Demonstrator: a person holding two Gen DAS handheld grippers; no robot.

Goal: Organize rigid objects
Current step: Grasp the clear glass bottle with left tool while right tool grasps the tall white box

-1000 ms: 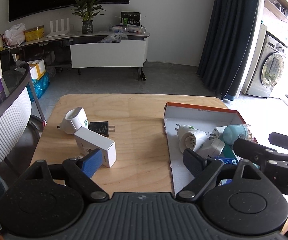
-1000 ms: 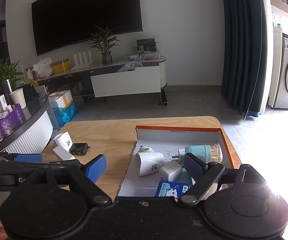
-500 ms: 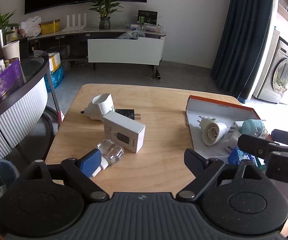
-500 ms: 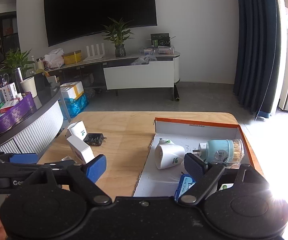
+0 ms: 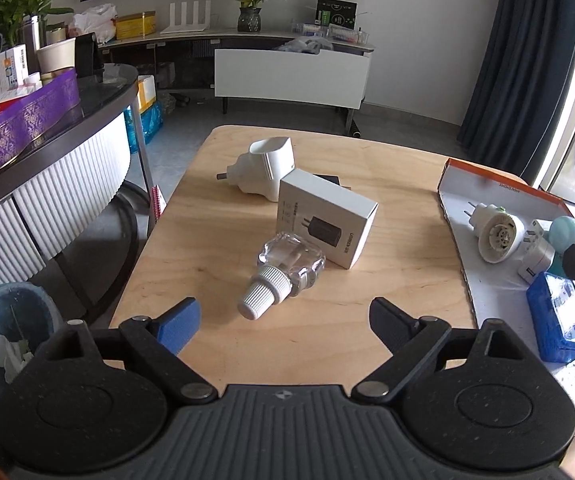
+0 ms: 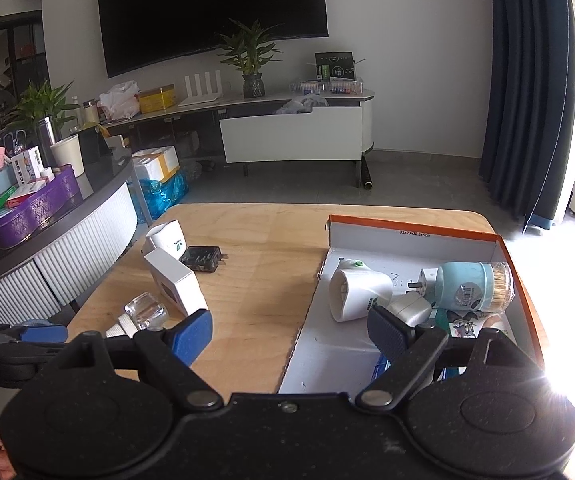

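A clear bottle with a white ribbed cap point(image 5: 287, 276) lies on the wooden table point(image 5: 215, 248), cap toward me. My left gripper point(image 5: 283, 316) hovers just short of it. Its jaws are opening, and the cap sits in the gap without touching either pad. Behind the bottle are a white charger box point(image 5: 327, 224), a white plug adapter point(image 5: 263, 168) and a black charger point(image 6: 203, 258). My right gripper point(image 6: 289, 330) stands open and empty over the left wall of the orange-rimmed cardboard box point(image 6: 407, 226). That box holds a white plug point(image 6: 359, 292), a teal toothpick jar point(image 6: 471, 288) and a blue pack point(image 5: 559, 320).
A curved counter with a purple tray point(image 5: 23, 120) stands left of the table, and a bin point(image 5: 11, 320) sits below it. A TV bench point(image 6: 291, 136) lines the far wall. Bare wood point(image 6: 271, 264) lies between the loose items and the cardboard box.
The left gripper has swung left from the cardboard box and come down toward the clear bottle, which came into view. Its jaws have widened. The right gripper drifted slightly over the box.
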